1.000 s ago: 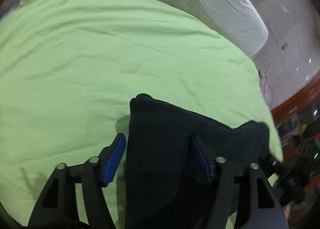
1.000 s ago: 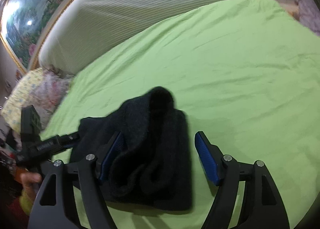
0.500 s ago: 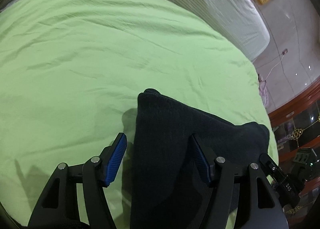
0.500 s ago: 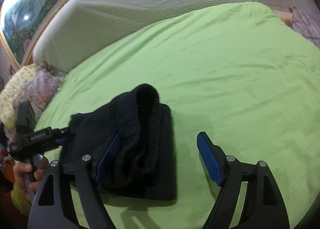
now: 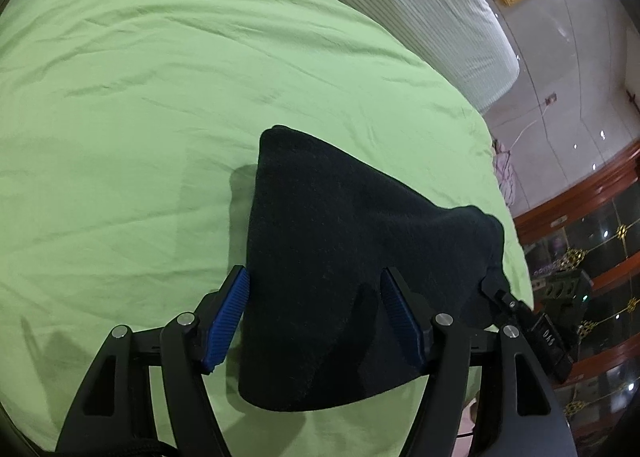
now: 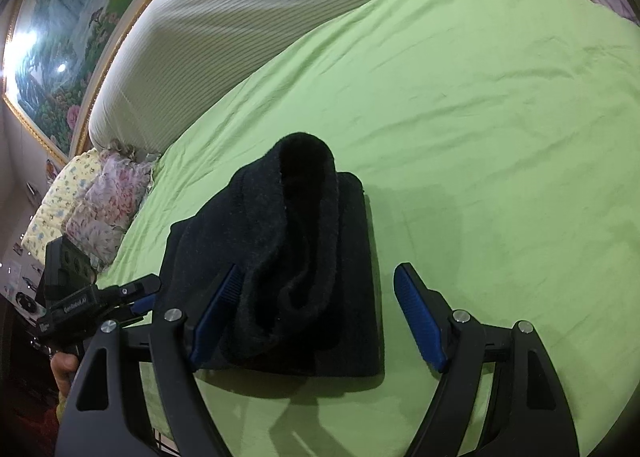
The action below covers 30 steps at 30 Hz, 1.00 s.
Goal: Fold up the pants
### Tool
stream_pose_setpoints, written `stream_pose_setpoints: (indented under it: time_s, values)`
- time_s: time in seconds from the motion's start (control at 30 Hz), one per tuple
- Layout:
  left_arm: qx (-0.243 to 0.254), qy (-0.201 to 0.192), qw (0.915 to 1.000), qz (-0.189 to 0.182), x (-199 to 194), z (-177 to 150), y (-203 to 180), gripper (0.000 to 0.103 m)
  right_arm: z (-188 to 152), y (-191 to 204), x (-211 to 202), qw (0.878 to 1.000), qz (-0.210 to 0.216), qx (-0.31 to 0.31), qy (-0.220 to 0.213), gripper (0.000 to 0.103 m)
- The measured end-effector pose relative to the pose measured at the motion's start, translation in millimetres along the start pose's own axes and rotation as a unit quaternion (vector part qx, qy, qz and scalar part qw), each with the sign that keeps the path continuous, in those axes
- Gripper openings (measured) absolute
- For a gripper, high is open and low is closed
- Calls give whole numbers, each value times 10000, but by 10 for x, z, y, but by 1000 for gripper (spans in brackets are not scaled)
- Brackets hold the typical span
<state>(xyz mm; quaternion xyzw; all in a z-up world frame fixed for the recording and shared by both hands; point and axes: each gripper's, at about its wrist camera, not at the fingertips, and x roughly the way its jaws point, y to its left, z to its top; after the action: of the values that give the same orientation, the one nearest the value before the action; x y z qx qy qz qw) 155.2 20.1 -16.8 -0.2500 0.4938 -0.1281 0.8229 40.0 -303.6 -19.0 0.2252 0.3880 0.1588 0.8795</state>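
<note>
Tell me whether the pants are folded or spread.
Folded: the pants lie as a compact dark bundle on the green sheet, layers stacked, top layer bulging.

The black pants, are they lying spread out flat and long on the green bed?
No, the black pants sit folded into a small thick bundle on the green sheet.

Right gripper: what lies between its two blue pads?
In the right wrist view, the folded black pants and bare green sheet lie between the right gripper pads.
</note>
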Motion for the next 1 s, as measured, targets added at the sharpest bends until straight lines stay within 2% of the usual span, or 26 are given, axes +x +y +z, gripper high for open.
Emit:
stream_pose_setpoints:
  time_s: [0.1,0.17,0.43,0.53,0.7,1.0]
  values:
    - [99,22,9995,294,78,0,-12,65,7,3,39,10000,-8,-35,4,78]
    - [141,79,9990,415,141,-3,23,58,-8,-28,61,10000,7,-8,26,78]
    - [-202,187,9996,42,262,-52,214,50,-32,-2,109,9998,75,-141,116,78]
    - [-131,142,9998,90,252,-69,169,47,-27,11,162,9993,283,-90,225,65]
    - [11,32,10000,22,202,-80,79,35,-40,116,126,9995,156,-233,147,54]
    - [266,-409,9987,-169,-124,-37,-45,28,26,366,-24,9982,322,-503,-70,46]
